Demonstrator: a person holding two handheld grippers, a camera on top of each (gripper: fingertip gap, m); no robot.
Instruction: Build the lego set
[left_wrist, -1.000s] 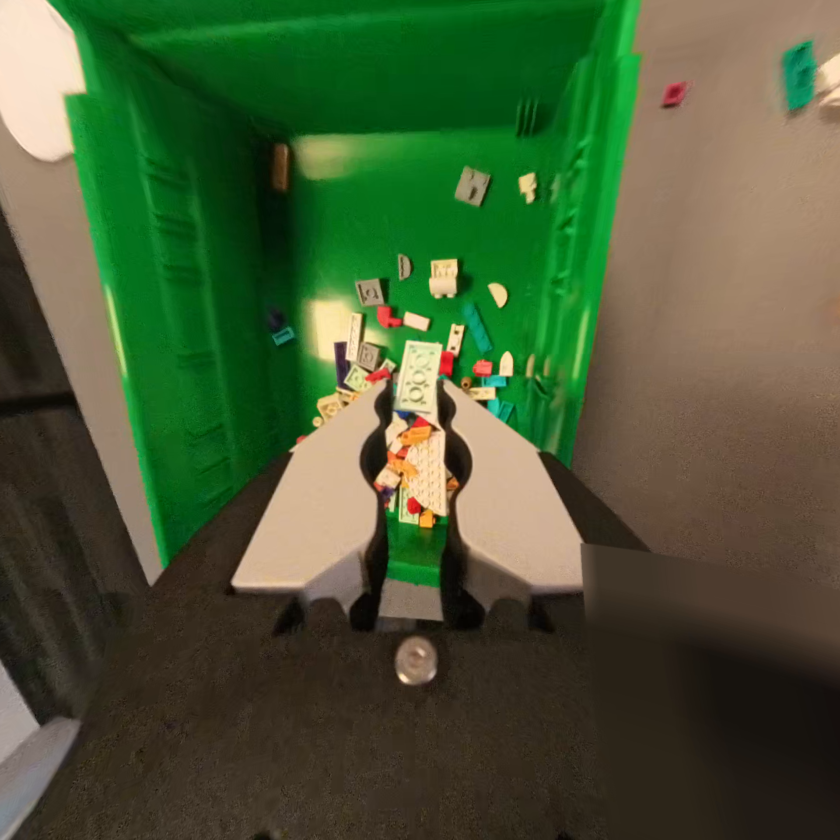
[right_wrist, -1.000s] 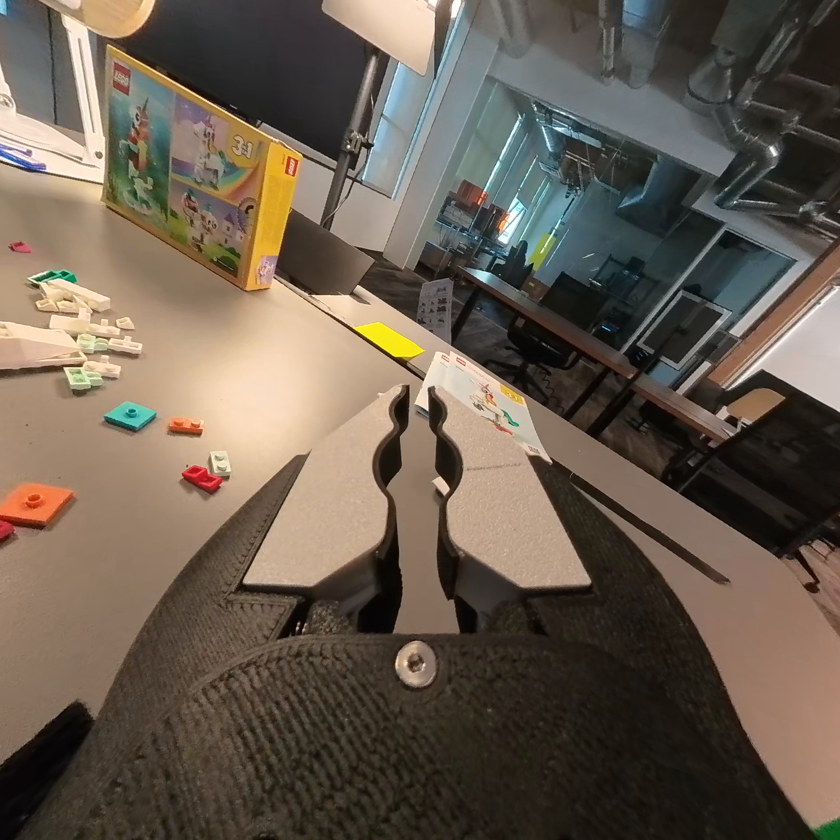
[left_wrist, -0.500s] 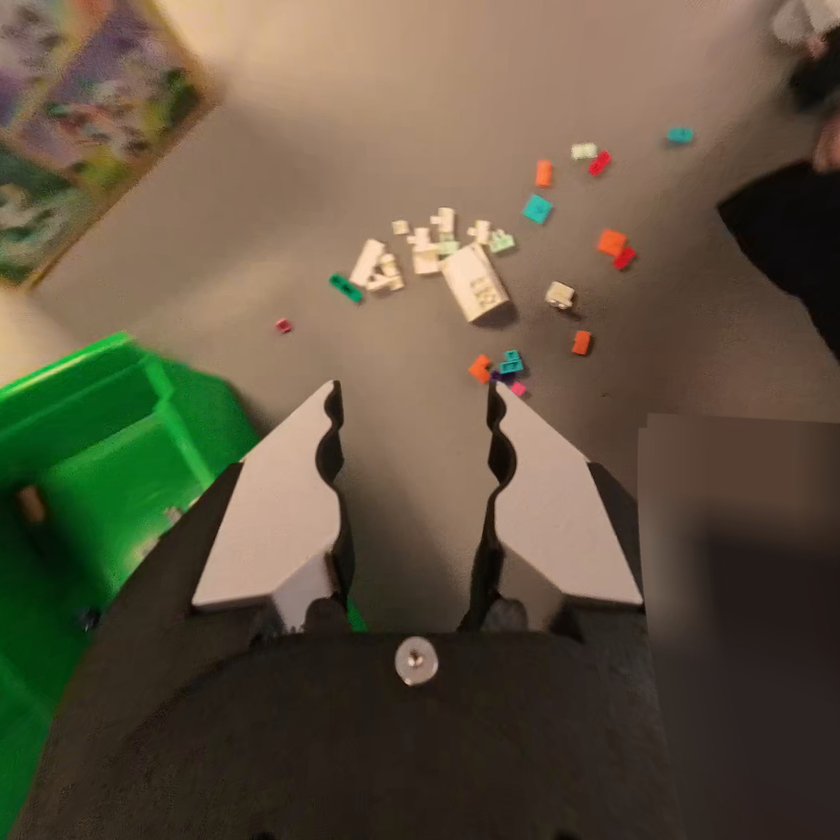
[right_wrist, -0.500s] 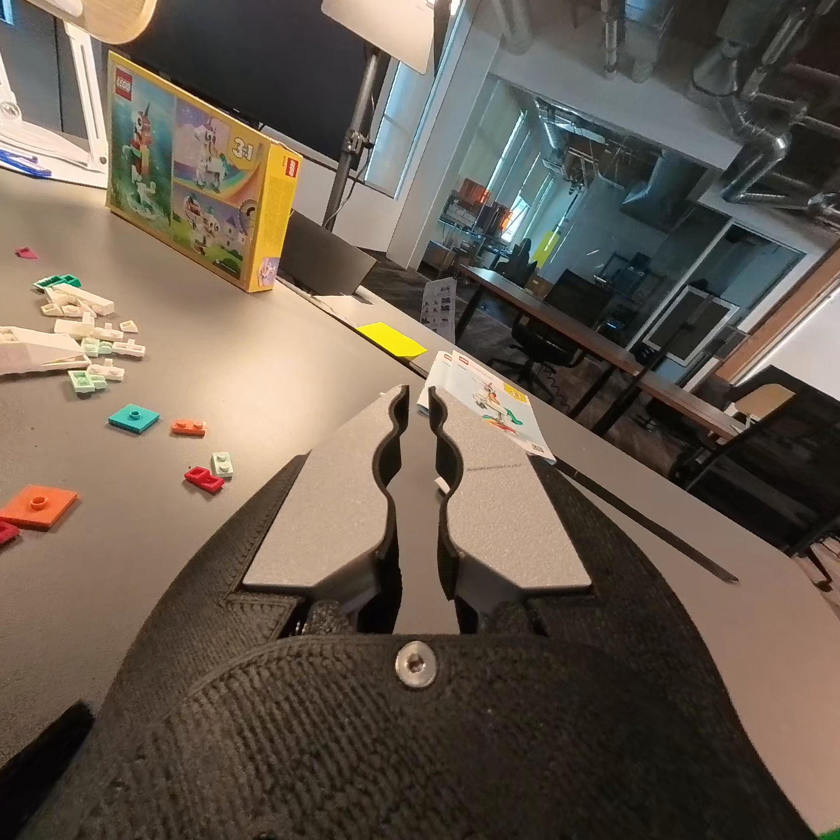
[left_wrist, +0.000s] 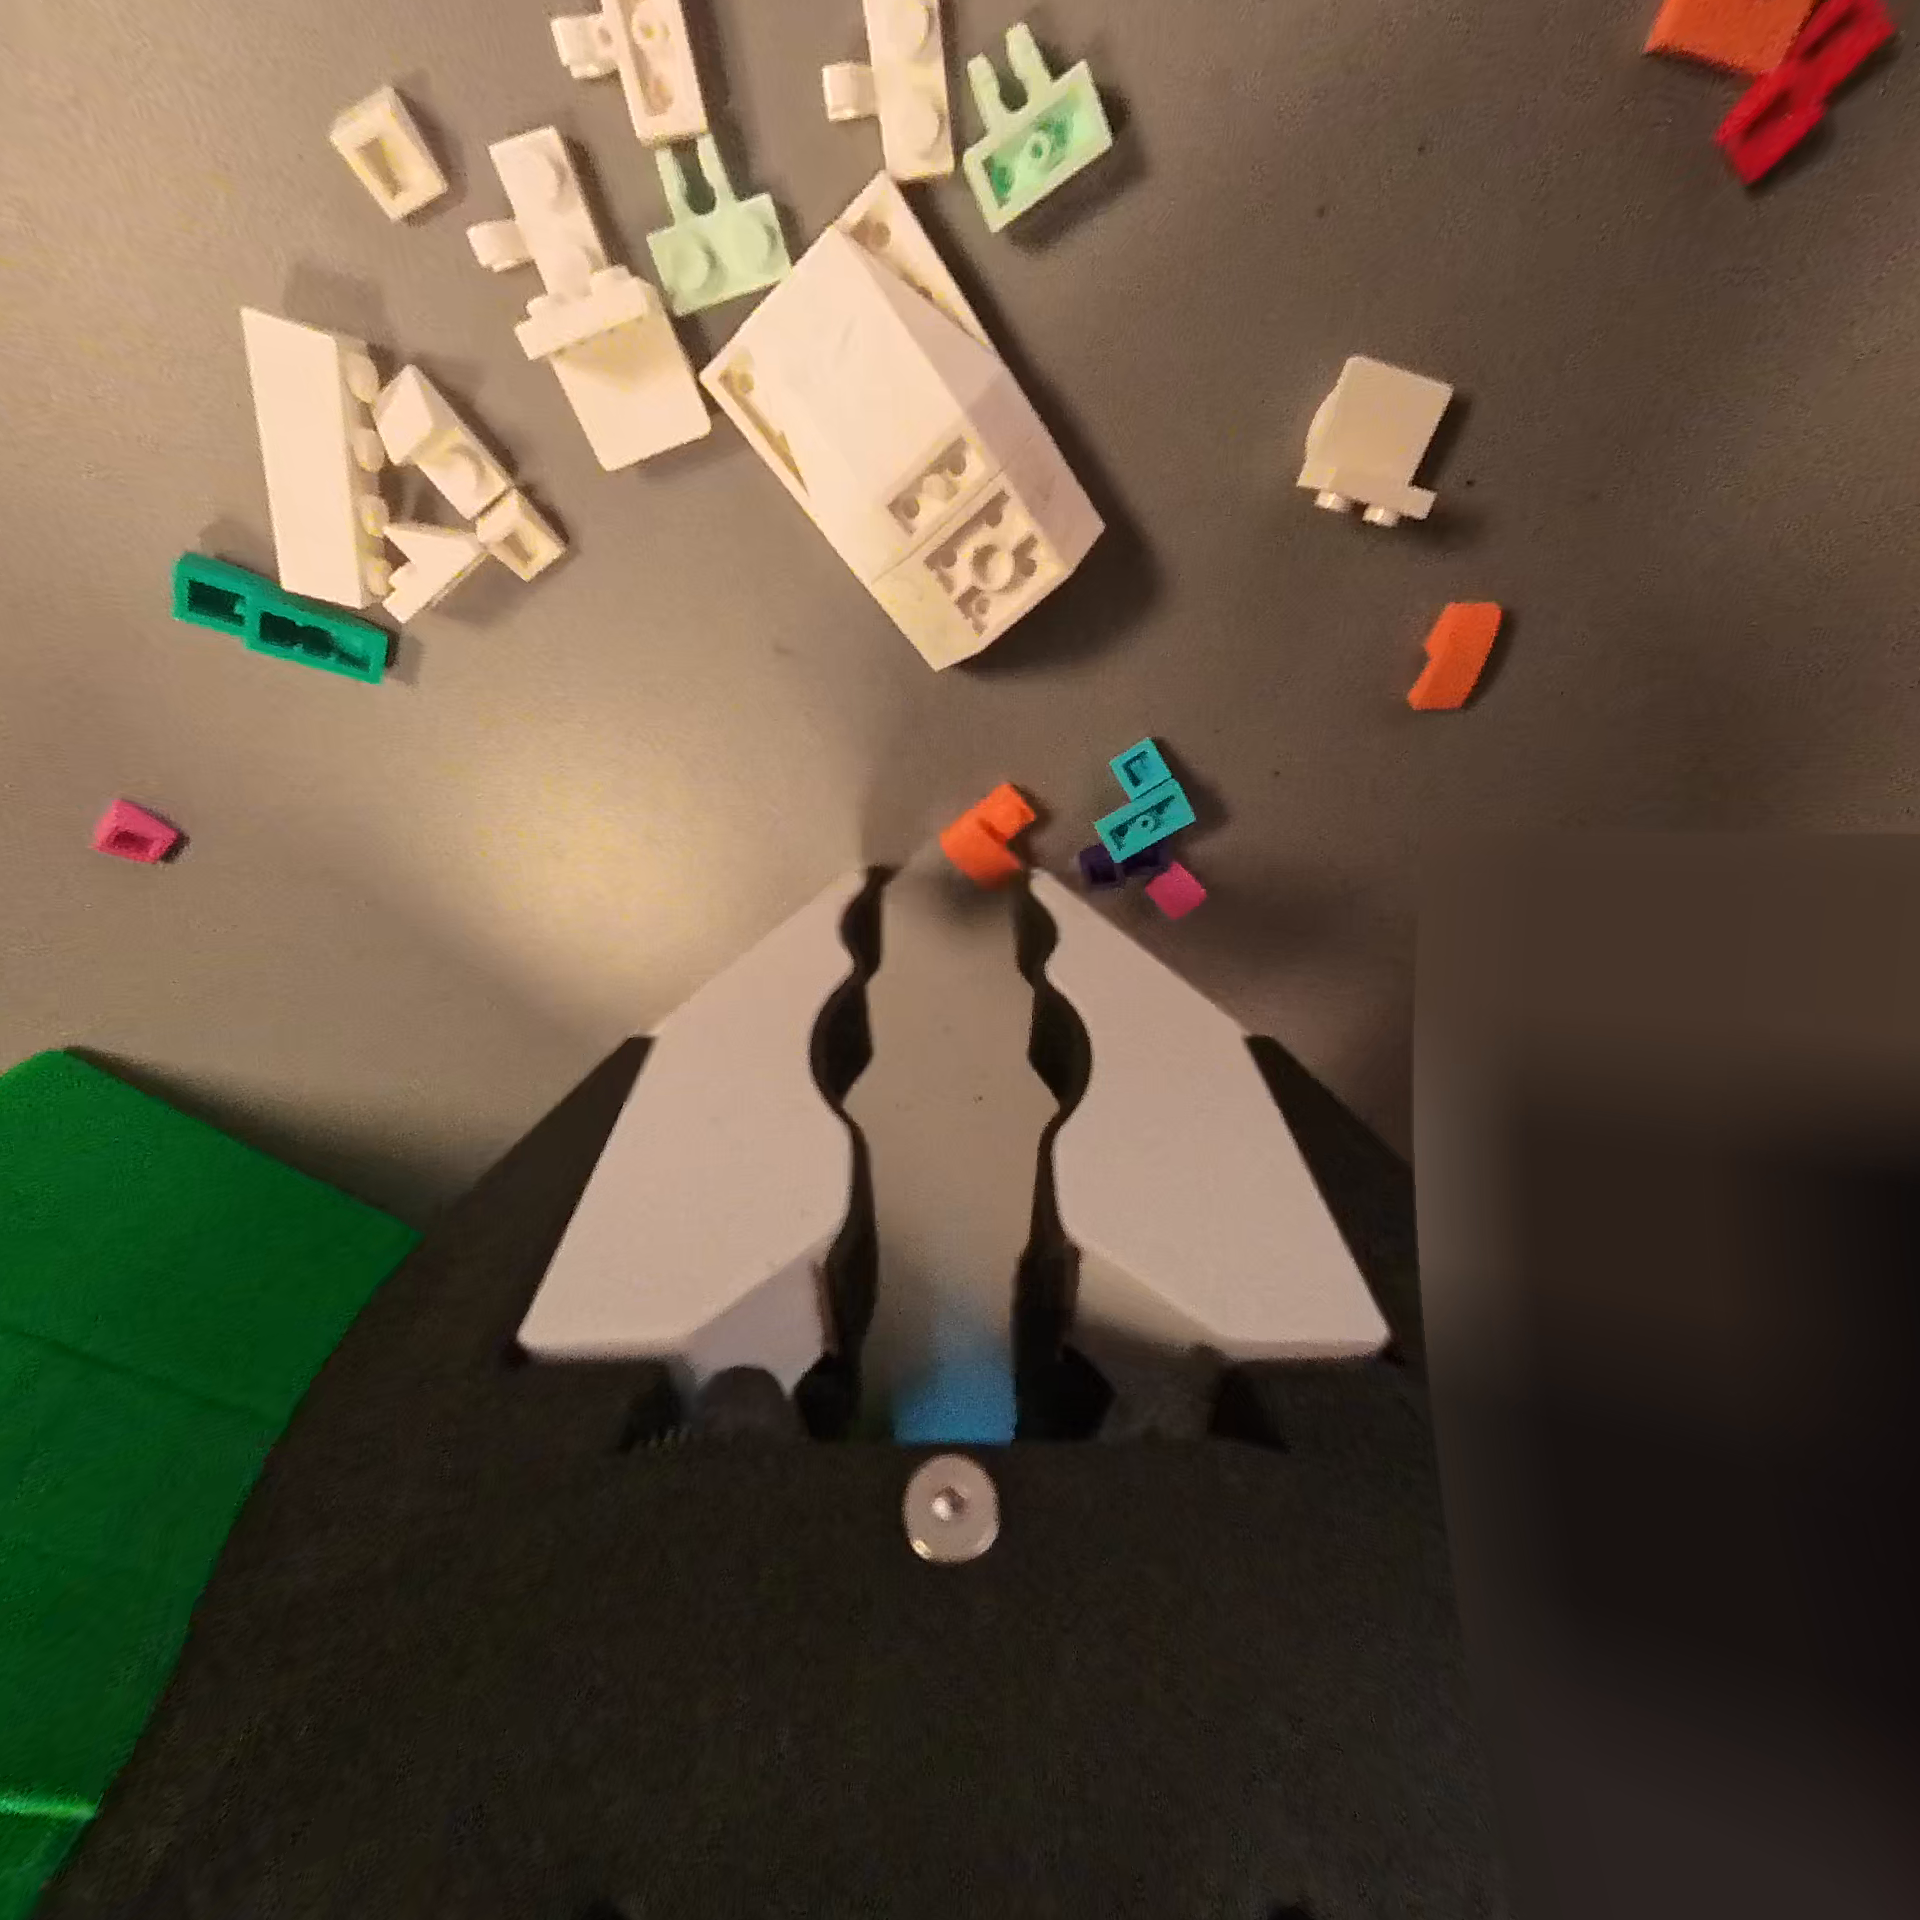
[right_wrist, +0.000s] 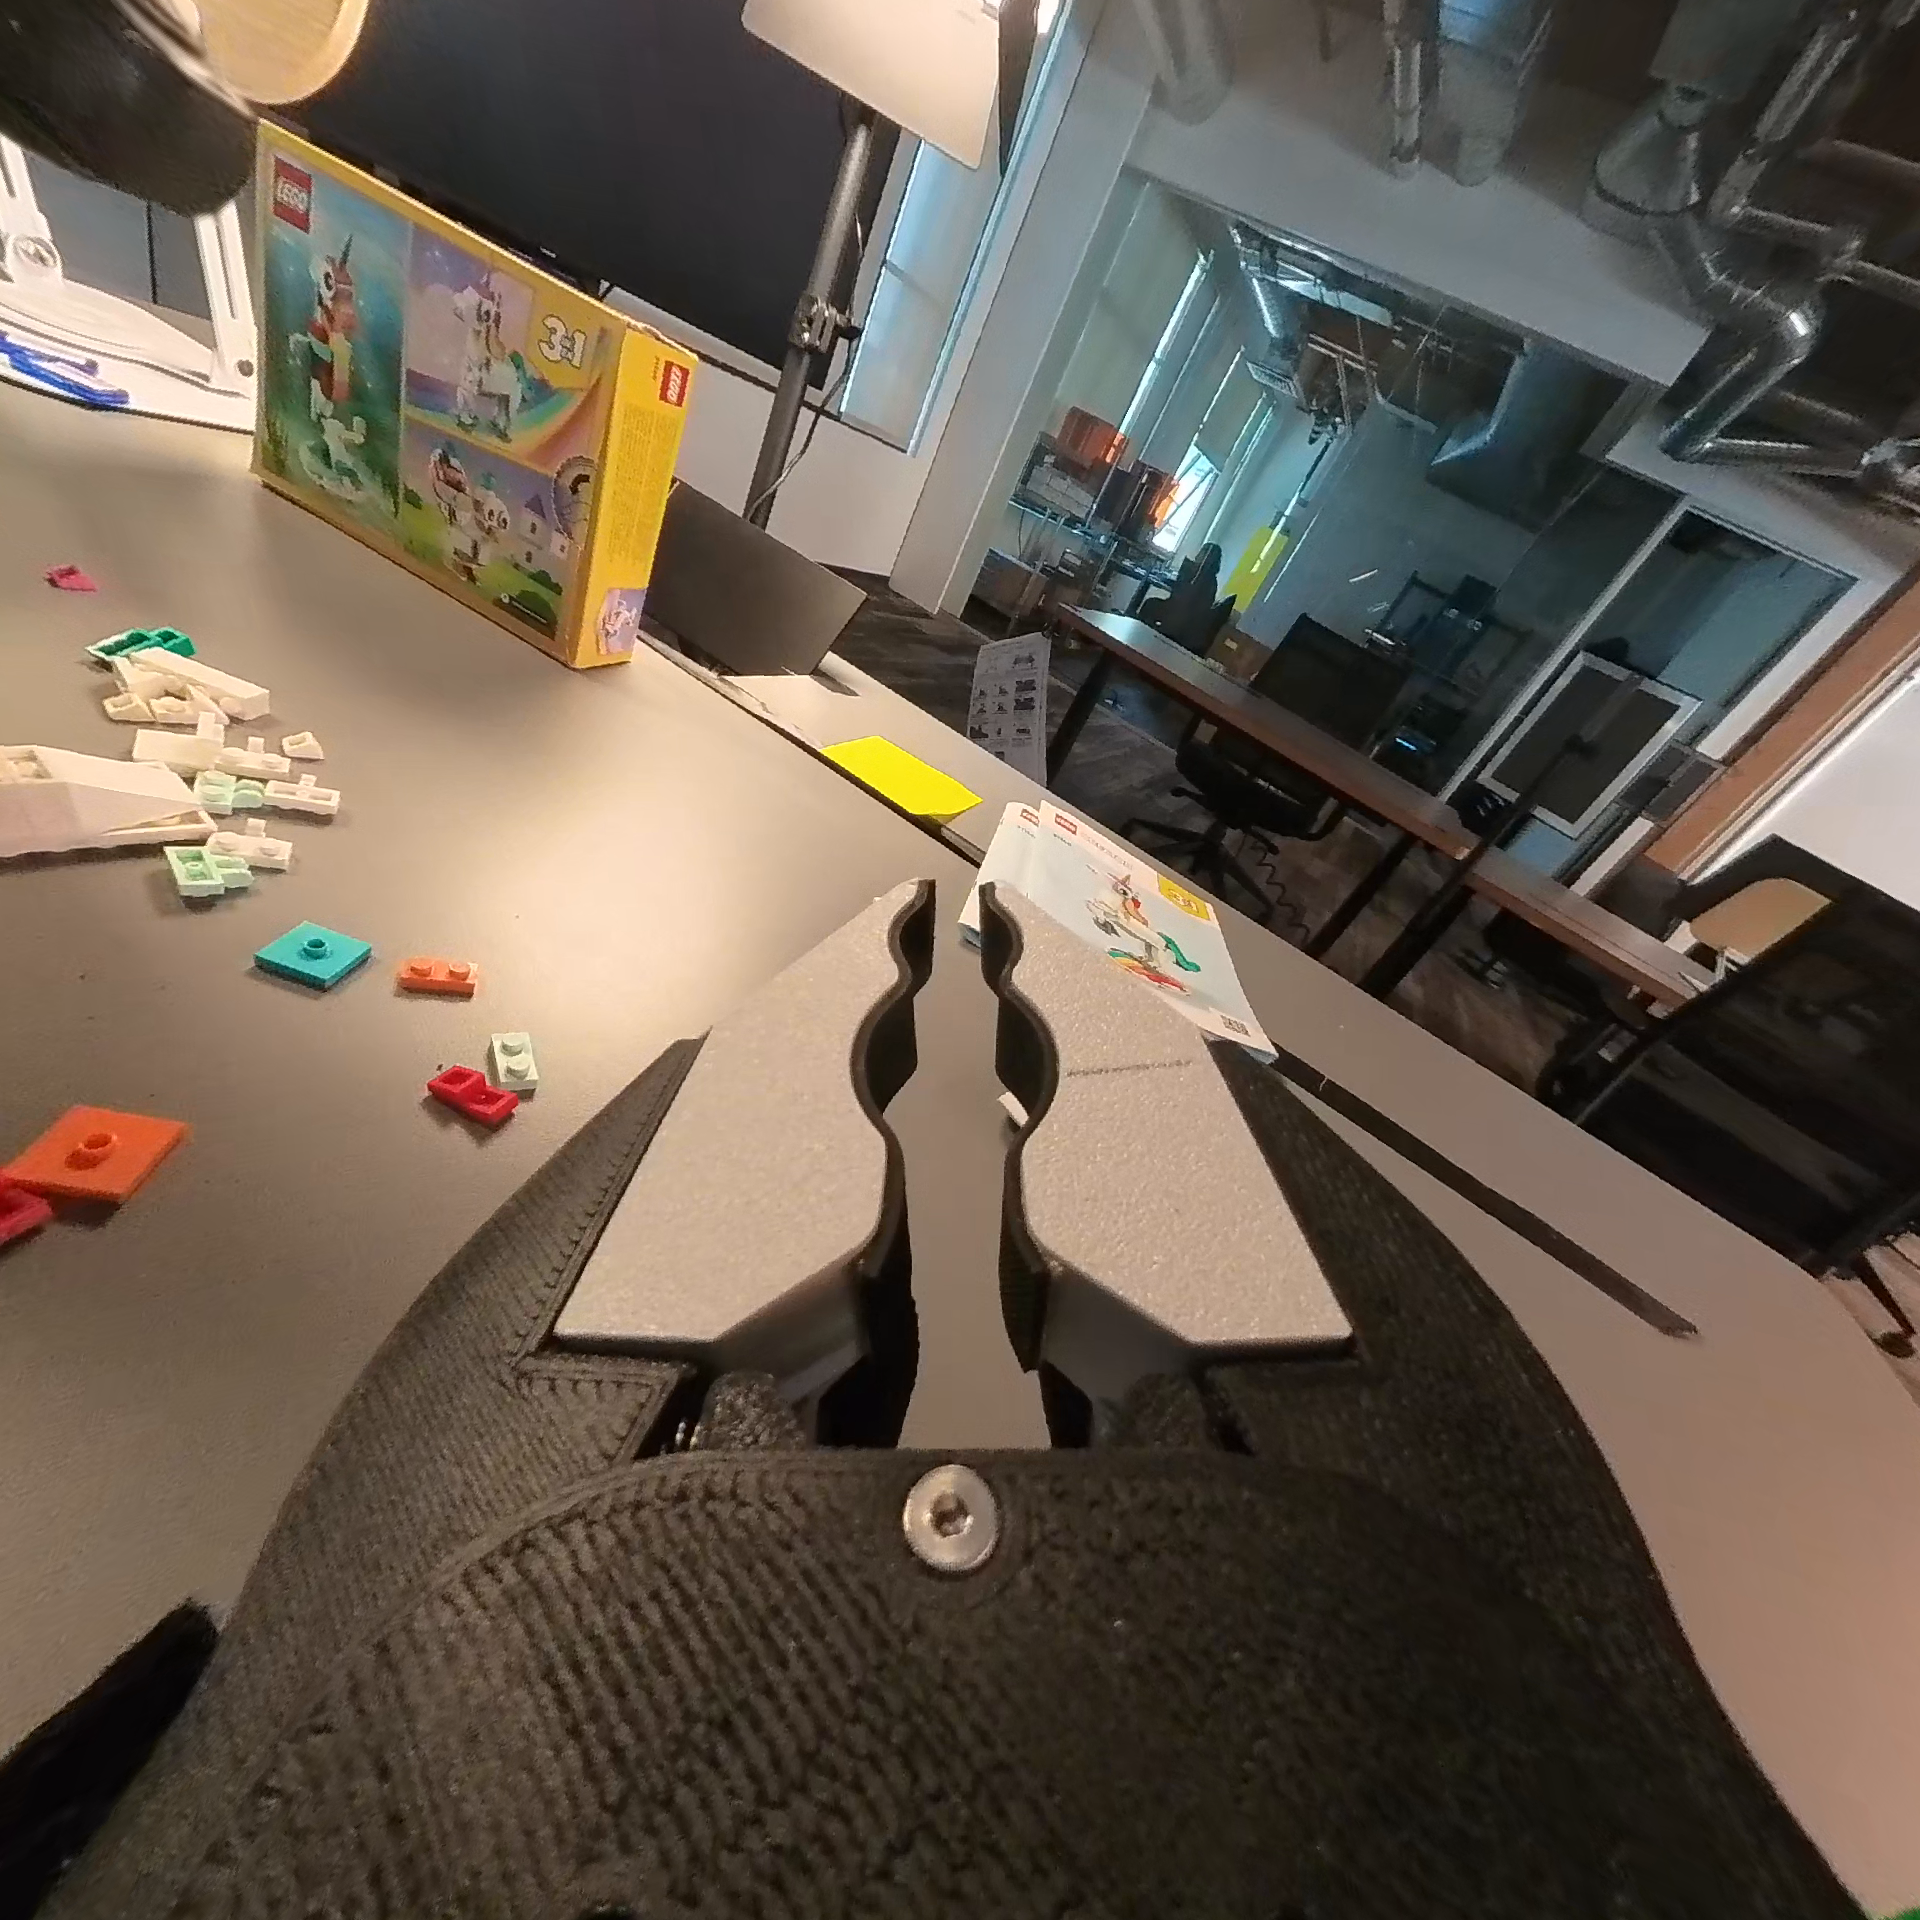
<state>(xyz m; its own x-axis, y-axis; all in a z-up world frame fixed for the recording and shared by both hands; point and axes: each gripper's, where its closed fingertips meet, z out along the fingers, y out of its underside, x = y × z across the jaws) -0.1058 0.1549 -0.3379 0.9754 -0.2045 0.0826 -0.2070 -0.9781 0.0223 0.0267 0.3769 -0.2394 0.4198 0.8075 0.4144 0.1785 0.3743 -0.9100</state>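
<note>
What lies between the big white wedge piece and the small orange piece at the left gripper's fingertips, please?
Only bare grey table shows between the big white wedge piece and the small orange piece beside the left gripper, in the left wrist view.

Two wrist cameras over one grey bench (left_wrist: 582, 831)

The left wrist view looks almost straight down, close above scattered small plastic bricks; the right wrist view sits low, facing out across the bench toward the room. Both share the large white sloped brick (left_wrist: 894, 436) (right_wrist: 83, 800).
</note>
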